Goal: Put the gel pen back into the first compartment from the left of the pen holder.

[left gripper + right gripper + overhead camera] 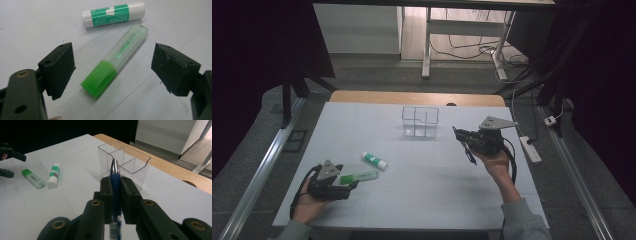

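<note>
Right gripper point(115, 188) jaws clamped on blue silver-tipped pen point(115, 180): tip over clear plastic divided organizer point(130, 163), then release. Left gripper point(112, 71) jaws wide open astride green highlighter point(117, 58): close squarely.

A white tabletop point(422, 175) carries the things; a strip of bare wood point(412, 98) shows along its far edge. Thin seams cross the white surface in straight lines. A clear plastic organiser point(420, 121) with inner dividers stands upright near the far edge, about midway across. On the near left lie two things flat on their sides: a green highlighter point(359, 176) with a clear cap, and just beyond it a white glue stick point(374, 160) with a green label. The two lie near each other at an angle, not touching, well apart from the organiser.
</note>
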A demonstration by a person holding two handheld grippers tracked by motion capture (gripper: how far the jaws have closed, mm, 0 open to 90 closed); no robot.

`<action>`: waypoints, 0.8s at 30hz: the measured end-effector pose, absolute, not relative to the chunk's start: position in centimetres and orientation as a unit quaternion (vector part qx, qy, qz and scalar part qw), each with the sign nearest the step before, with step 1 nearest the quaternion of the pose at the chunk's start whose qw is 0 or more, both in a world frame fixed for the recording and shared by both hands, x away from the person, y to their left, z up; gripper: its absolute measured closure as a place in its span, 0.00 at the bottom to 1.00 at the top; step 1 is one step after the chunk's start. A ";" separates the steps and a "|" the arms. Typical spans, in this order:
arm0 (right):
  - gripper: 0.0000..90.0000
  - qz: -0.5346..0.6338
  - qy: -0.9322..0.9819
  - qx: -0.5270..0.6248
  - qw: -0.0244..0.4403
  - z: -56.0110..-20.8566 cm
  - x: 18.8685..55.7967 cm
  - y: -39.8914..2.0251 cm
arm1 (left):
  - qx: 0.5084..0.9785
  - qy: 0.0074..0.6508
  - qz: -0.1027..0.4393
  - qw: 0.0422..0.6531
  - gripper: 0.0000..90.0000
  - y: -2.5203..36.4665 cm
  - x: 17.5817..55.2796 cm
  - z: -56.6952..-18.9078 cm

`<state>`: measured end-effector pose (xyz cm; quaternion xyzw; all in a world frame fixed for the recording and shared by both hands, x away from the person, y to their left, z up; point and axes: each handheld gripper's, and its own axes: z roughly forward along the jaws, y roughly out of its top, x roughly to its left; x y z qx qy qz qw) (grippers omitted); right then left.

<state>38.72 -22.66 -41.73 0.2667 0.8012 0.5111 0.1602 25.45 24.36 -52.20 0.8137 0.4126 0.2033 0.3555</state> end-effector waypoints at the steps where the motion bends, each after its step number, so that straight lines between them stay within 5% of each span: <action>1: 0.89 0.512 0.800 0.268 0.160 -41.7 38.7 -22.6 | 0.814 0.412 0.203 0.355 0.20 24.3 25.5 -52.2; 24: 0.89 0.529 0.787 0.271 0.164 -42.5 39.3 -20.2 | 0.816 0.410 0.202 0.354 0.20 24.1 25.7 -52.3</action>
